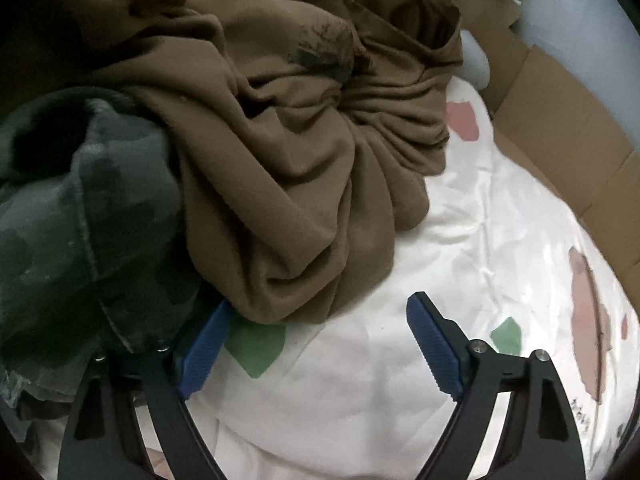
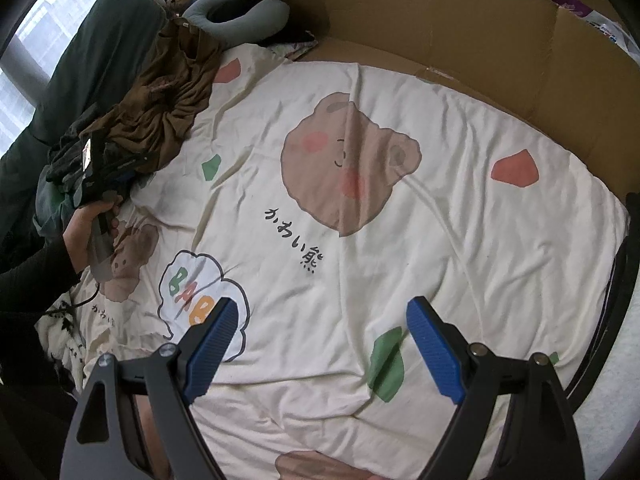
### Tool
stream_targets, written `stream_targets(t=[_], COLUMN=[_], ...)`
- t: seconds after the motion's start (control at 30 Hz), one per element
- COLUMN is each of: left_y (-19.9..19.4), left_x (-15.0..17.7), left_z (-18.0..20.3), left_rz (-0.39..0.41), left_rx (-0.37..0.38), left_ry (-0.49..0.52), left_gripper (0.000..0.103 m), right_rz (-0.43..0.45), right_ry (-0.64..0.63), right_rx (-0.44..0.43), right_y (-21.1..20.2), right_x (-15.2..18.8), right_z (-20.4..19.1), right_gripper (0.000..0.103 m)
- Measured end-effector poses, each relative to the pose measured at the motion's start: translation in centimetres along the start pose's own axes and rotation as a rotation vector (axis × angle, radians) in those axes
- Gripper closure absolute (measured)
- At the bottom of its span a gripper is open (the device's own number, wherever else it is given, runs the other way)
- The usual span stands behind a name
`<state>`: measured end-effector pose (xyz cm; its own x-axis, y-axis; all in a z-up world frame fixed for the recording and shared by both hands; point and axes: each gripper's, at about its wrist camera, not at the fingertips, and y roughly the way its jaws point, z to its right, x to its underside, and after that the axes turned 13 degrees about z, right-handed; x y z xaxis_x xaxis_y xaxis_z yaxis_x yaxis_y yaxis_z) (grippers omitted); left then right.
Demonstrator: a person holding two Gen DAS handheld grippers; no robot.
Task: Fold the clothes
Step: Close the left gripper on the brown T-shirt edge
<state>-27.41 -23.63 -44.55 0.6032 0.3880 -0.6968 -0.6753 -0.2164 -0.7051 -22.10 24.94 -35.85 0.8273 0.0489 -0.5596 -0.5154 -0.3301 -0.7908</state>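
Left wrist view: left hand-held gripper (image 1: 316, 344), jaws spread, empty, at the near edge of the crumpled brown garment (image 1: 288, 160); camouflage garment (image 1: 80, 216) touching its left side. Both lie on the bear-print bed sheet (image 1: 460, 280). Right wrist view only: right hand-held gripper (image 2: 320, 348), spread, empty; cardboard (image 2: 460, 28) beyond the sheet; hand (image 2: 86, 232) near the garment.

Each gripper, the left gripper (image 1: 320, 344) and the right gripper (image 2: 320, 346), has two curved black arms with triangular cut-outs, joined by black links on silver round-headed screws. Their fingertips (image 2: 434, 356) carry blue ribbed pads with a sawtooth edge. In the right wrist view the person's left hand (image 2: 86, 236) comes out of a black long sleeve (image 2: 30, 280), and a thin black cable (image 2: 86, 298) hangs below the grey handle (image 2: 100, 252) beside it.
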Motion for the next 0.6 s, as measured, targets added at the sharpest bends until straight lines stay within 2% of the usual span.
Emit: stream_targets(t=[0.1,0.17,0.23,0.37,0.47,0.5,0.53,0.6], left_y=[0.8,1.4,1.9,2.8,2.8,2.7,2.4,1.6], left_x=[0.0,-0.1,-0.2,-0.5,-0.8,-0.9,-1.0,-1.1], left_z=[0.6,0.8,0.9,1.2,1.0,0.9,0.9,1.4], left_rz=[-0.013,-0.019,-0.029,-0.036,-0.032,-0.030,-0.026,-0.011], left_rx=[-0.014,-0.039,-0.056,-0.071,-0.051,-0.042,-0.030,0.002], left_ry=[0.022,0.036,0.046,0.064,0.041,0.030,0.026,0.030], left_gripper=[0.016,0.023,0.053,0.054,0.071,0.085,0.091,0.094], right_rz=[-0.003,-0.005,-0.009,-0.009,-0.011,-0.012,-0.013,-0.015], right_ry=[0.000,-0.001,-0.001,-0.010,-0.009,-0.008,-0.007,-0.004], right_rx=[-0.001,-0.002,-0.003,-0.006,-0.008,-0.008,-0.008,-0.007], right_y=[0.0,0.1,0.2,0.2,0.3,0.3,0.3,0.4], right_x=[0.0,0.0,0.0,0.0,0.1,0.1,0.1,0.2], right_z=[-0.1,-0.2,-0.3,-0.5,-0.4,-0.4,-0.4,-0.3], right_gripper=[0.016,0.016,0.016,0.016,0.016,0.016,0.016,0.016])
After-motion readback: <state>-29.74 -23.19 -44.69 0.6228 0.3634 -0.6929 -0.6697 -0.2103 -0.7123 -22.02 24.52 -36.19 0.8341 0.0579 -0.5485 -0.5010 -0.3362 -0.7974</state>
